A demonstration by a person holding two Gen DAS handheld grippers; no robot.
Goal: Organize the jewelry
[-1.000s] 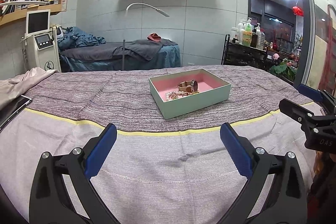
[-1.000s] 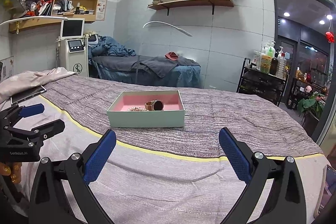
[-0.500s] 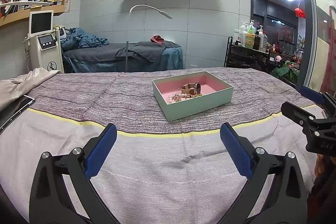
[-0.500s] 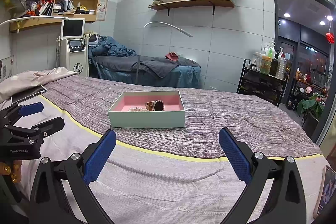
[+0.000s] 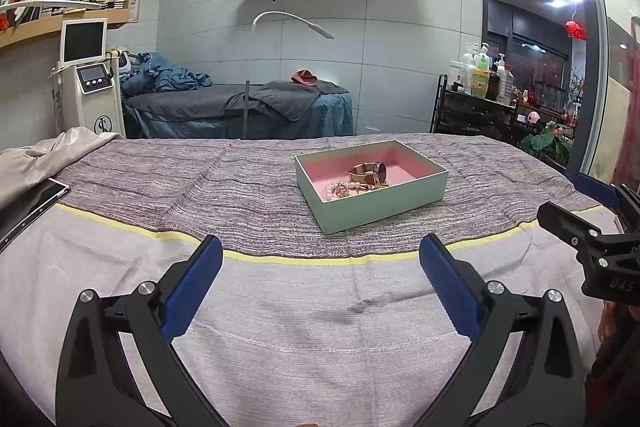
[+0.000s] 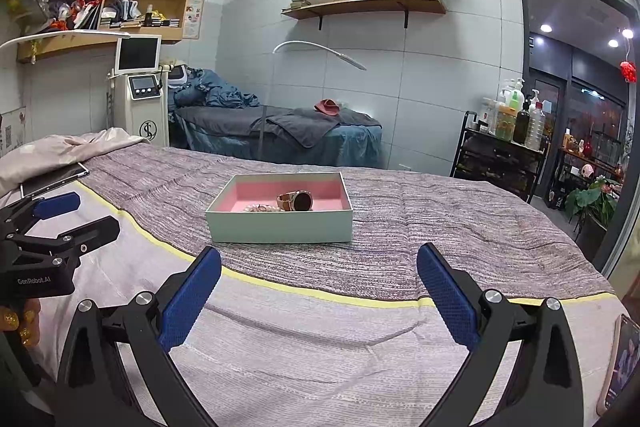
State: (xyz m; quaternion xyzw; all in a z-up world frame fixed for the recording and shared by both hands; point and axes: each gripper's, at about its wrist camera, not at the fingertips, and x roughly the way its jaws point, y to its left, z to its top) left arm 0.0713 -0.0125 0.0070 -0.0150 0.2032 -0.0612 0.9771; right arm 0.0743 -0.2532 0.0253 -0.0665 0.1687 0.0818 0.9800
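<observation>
A pale green box (image 5: 384, 206) with a pink lining sits on the striped bed cover; it also shows in the right wrist view (image 6: 280, 225). Inside lie a rose-gold watch (image 5: 370, 173), seen too in the right wrist view (image 6: 298, 201), and a pearl bracelet (image 5: 340, 190) beside it. My left gripper (image 5: 320, 283) is open and empty, well short of the box. My right gripper (image 6: 318, 287) is open and empty, also short of the box. Each gripper shows at the edge of the other's view.
A tablet (image 5: 28, 205) lies at the bed's left edge beside a crumpled beige sheet (image 5: 44, 159). A phone (image 6: 618, 359) lies at the right front edge. A yellow stripe (image 5: 320, 261) crosses the cover. A massage bed (image 5: 240, 107), a machine and a bottle cart stand behind.
Both views have shifted slightly; the box sits a little further right in the left wrist view. Both grippers stay open and empty.
</observation>
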